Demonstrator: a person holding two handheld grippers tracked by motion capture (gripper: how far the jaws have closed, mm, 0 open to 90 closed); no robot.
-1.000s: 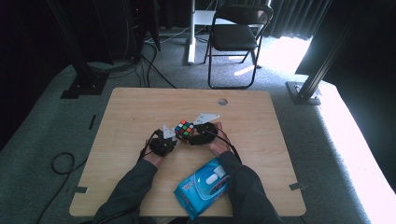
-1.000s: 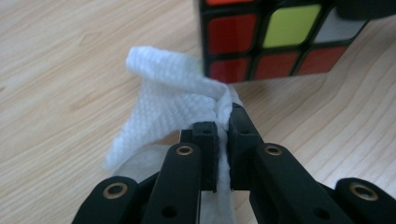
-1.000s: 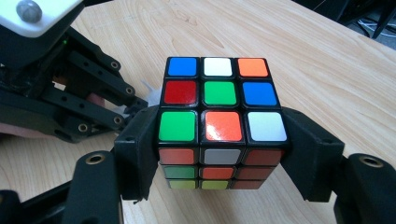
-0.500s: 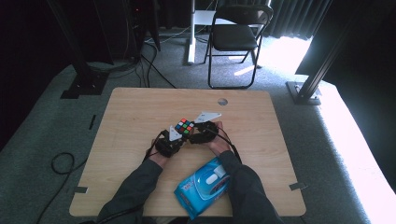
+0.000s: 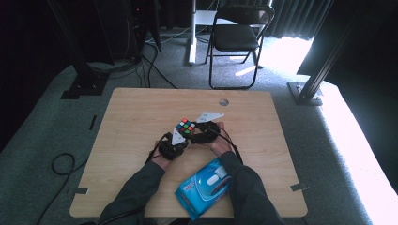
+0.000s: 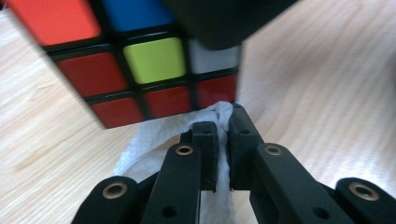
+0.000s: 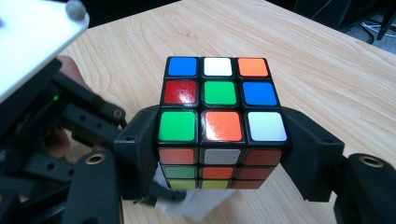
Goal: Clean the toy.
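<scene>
White tissue (image 6: pixel 205 122) in left tongs (image 6: pixel 223 135); cube (image 7: pixel 222 122) between right tongs (image 7: pixel 219 154).

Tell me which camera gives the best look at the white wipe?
The left gripper view: the white wipe sits close up, pinched between that gripper's shut jaws, just under the puzzle cube. The right gripper view catches a small white corner below the cube. In the high view it is too small to tell.

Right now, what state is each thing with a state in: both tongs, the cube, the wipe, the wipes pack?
Left tongs: shut on the white wipe.
Right tongs: shut on the puzzle cube, one jaw on each side.
Puzzle cube: scrambled, held above the table.
White wipe: crumpled, pressed against the cube's underside.
Wipes pack: lying flat near the table's front edge, lid closed.
</scene>
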